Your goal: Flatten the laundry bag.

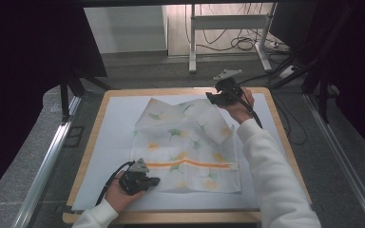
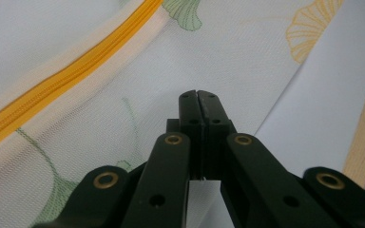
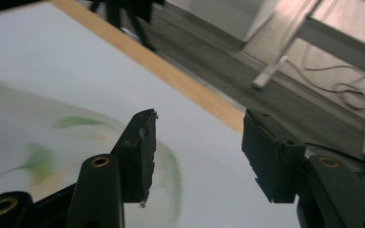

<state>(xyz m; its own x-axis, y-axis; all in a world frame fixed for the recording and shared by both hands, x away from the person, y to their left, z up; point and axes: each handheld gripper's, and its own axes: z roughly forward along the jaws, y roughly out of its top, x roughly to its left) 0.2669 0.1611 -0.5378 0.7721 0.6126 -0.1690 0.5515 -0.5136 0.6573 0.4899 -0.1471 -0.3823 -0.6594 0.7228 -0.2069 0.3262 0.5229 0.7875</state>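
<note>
Cloth cover [image 1: 185,147], white w/ green and yellow leaf print and an orange zipper [image 1: 190,165], lies spread on the pale mat [image 1: 109,137] in the middle of the wooden table [image 1: 91,142]. Zipper runs left-right across the cover's near part; the cover's longer side runs away from the person. The far right corner is folded in toward the centre.

Left gripper [image 1: 152,181] sits at the cover's near left corner, low on the cloth. In the left gripper view its jaws are pressed together, tips meeting over the fabric [image 2: 123,95], w/ the zipper [image 2: 66,80] running diagonally just beyond; whether cloth is pinched between them I cannot tell. It looks to be pinning that corner down.

Right gripper [image 1: 213,98] is held above the far right edge, next to the folded flap. In the right gripper view its jaws stand wide apart w/ nothing between them; the blurred print [image 3: 43,156] lies below and to its left.

Judgement: the right hand is nearer the folded part, so the next fold or smoothing likely falls to it, moving toward the person along the cover's long axis.
</note>
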